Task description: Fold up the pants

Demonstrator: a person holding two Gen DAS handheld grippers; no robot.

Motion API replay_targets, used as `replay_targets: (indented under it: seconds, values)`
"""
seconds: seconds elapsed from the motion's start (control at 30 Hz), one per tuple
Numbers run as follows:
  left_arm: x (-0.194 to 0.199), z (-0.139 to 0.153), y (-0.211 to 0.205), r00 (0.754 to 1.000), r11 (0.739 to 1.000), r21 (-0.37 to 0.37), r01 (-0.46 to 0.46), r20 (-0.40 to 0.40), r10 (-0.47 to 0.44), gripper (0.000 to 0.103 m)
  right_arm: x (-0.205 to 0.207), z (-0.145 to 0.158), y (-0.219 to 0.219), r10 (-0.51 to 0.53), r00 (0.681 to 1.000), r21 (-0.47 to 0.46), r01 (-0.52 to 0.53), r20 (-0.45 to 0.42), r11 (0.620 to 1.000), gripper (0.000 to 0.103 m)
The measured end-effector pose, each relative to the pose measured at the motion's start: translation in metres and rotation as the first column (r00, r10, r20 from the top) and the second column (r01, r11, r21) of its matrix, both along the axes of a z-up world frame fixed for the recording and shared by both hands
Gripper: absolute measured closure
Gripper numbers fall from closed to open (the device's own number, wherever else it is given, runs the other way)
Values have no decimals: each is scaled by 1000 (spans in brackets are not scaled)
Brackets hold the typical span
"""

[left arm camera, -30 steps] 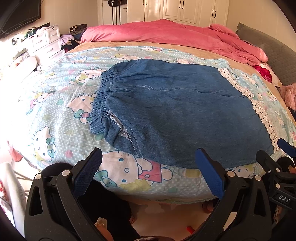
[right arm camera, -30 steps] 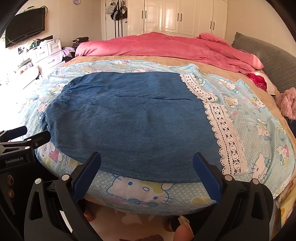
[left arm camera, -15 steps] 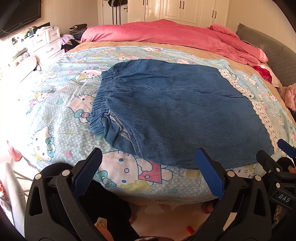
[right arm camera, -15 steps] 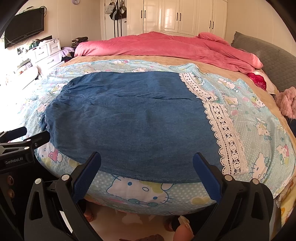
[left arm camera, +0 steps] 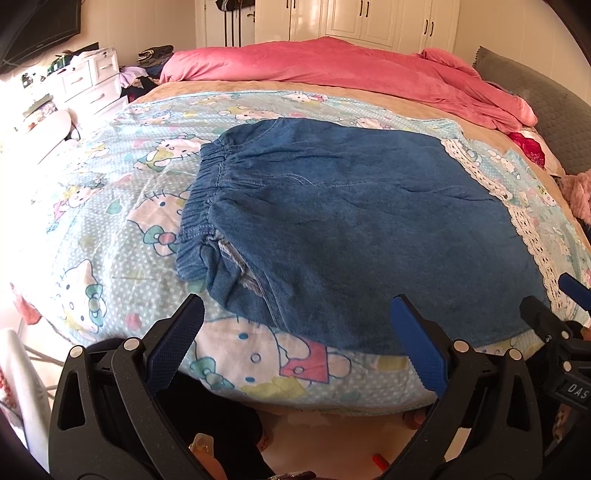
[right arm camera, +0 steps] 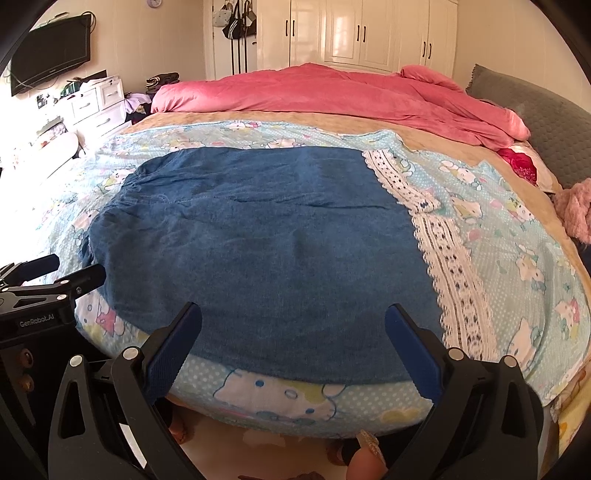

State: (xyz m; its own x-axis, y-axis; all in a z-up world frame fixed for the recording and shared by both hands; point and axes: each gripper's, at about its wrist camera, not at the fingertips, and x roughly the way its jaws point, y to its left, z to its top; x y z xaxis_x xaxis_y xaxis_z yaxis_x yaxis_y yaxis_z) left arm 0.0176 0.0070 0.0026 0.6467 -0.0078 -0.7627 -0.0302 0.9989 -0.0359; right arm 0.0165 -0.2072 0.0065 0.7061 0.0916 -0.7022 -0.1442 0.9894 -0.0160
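- The denim pants (left arm camera: 354,229) lie flat across the near part of the bed, on the cartoon-cat sheet (left arm camera: 110,206), folded lengthwise so I see one broad blue panel
- Their elastic waistband (left arm camera: 201,206) sits at the left end in my left wrist view, bunched and slightly lifted, with a pocket opening just below it
- At the other end the white lace hem (right arm camera: 443,251) runs in a strip from the far side toward the near edge of the bed, with a small kink partway along
- My left hand-held gripper (left arm camera: 295,343) hangs off the near edge of the bed, jaws spread wide, nothing between the blue pads, not touching the cloth
- My right hand-held gripper (right arm camera: 293,347) is likewise wide open and empty, hovering just off the near edge in front of the lower legs
- Each gripper shows at the edge of the other's view, so they sit side by side
- Farther back, a pink duvet (right arm camera: 332,92) is heaped across the far side of the bed, with a grey headboard (right arm camera: 535,122) to the right
- White wardrobes (right arm camera: 354,33) line the back wall; a white dresser (right arm camera: 96,103) and a wall television (right arm camera: 51,55) are at the left
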Motion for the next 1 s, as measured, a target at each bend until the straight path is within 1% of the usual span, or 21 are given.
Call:
replay_targets:
  seconds: [0.1,0.27,0.43,0.5,0.6,0.7,0.83,0.93,1.0]
  values:
    - [12,2,8,1000,1000,-4,-12,0,12,9,13,4,3,23,1000,-10,-23,-4,1000,4]
    - [41,10,31,999,999,-10,-48,7,48,9,58,9,7,86,992,56,-81,-88,995,4]
    - [72,13,59,996,996,5,-89,7,89,9,106,17,21,144,985,15,-144,-90,990,4]
    - [90,12,75,995,995,-9,-100,-4,100,9,128,19,28,172,981,12,-172,-91,985,4]
    - [112,9,95,991,991,-10,-130,-18,130,9,158,22,39,209,975,-31,-212,-73,977,4]
    - [134,7,112,987,987,12,-162,-22,162,9,189,22,46,243,966,-24,-246,-83,969,4]
    - [161,3,125,987,987,0,-159,-36,159,9,223,20,61,299,950,-54,-305,-94,951,4]
    - [185,-2,130,988,990,-17,-140,-66,139,9,250,14,73,342,935,-88,-350,-98,933,4]
    - [200,-7,130,990,992,-1,-124,-72,123,9,266,11,79,361,927,-106,-371,-100,923,4]
